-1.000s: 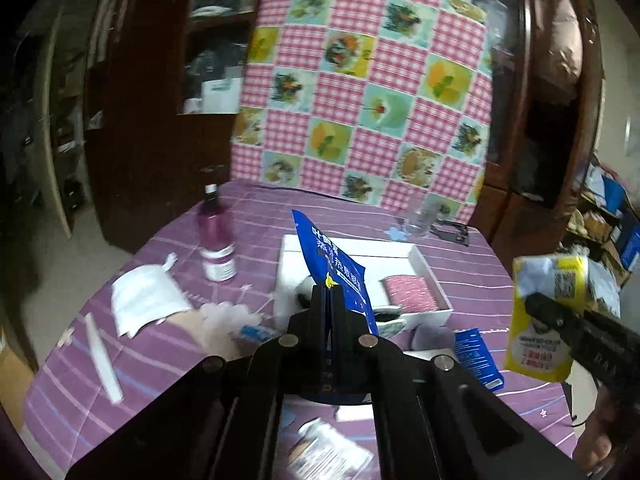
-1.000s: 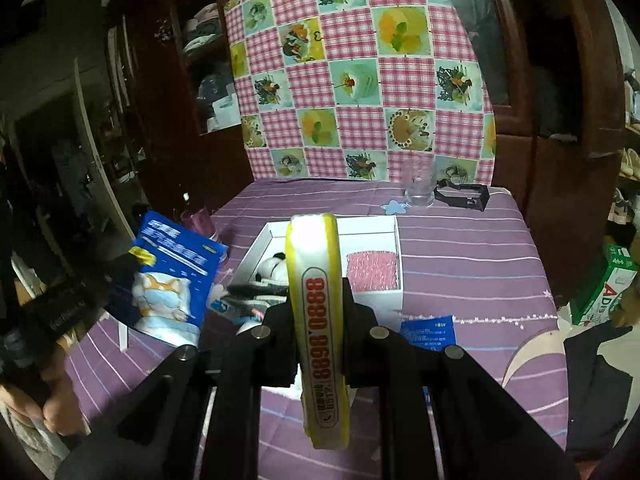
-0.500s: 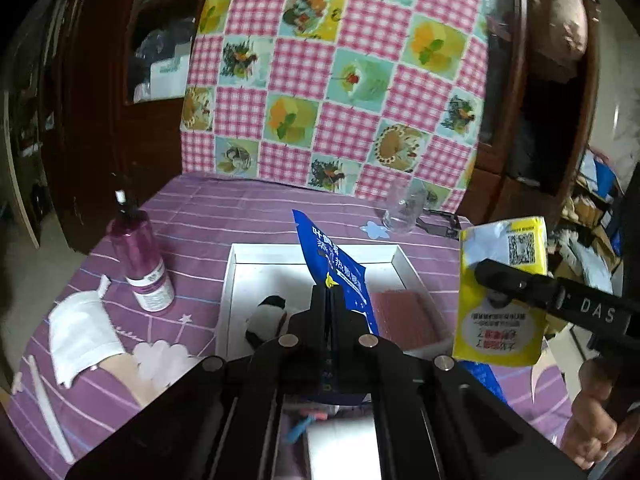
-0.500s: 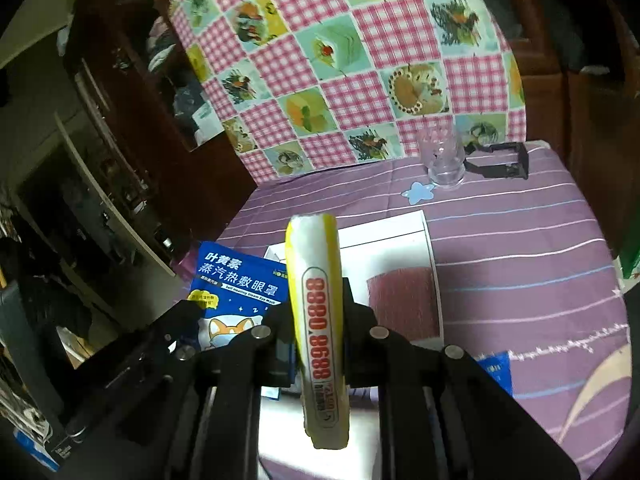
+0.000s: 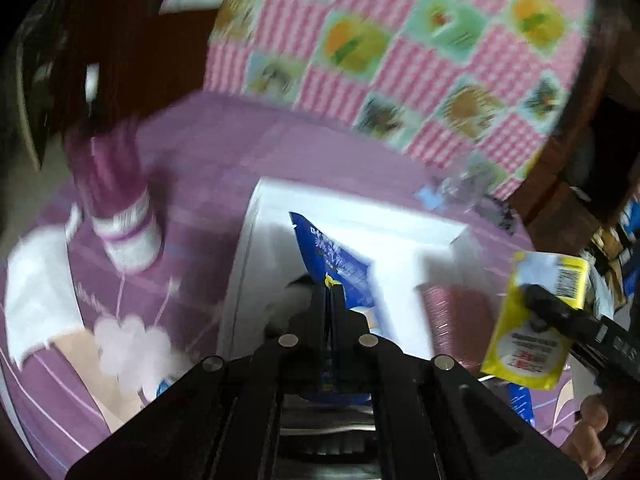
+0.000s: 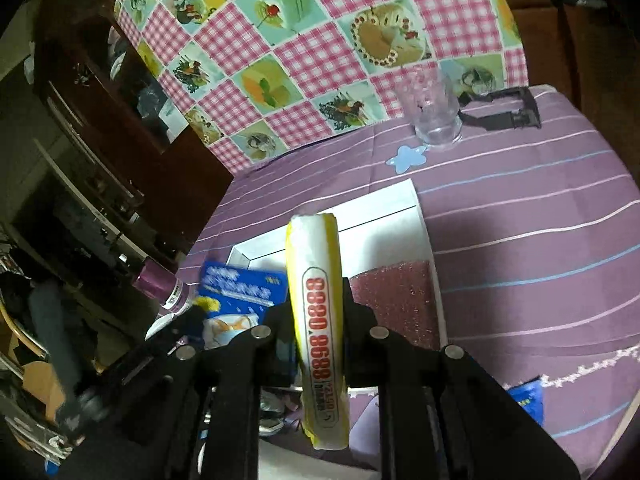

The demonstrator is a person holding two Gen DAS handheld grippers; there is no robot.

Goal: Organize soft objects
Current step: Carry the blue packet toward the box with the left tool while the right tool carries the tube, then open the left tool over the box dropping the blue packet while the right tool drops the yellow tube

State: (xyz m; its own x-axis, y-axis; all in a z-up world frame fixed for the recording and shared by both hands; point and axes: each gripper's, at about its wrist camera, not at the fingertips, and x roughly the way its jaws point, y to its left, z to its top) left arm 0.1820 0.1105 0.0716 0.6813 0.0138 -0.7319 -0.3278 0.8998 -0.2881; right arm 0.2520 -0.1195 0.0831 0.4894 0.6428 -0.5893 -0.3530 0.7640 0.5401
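Left hand-held gripper stays clamped on the blue packet, now lower over the white tray (frame blurred); right hand-held gripper still grips the yellow packet, frame centre.

You see a glossy plastic yellow packet, a clear glass tumbler, and striped purple cloth over the worktop.

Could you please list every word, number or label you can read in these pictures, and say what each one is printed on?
"8880 8688": red digits down the edge of the yellow packet held in the right gripper.
Small print below those digits: too small to read.
White Chinese characters on the blue packet in the left gripper: blurred, unreadable.
Barcode and red print on the yellow packet's face, left wrist view: blurred.
Label on the purple bottle: unreadable.
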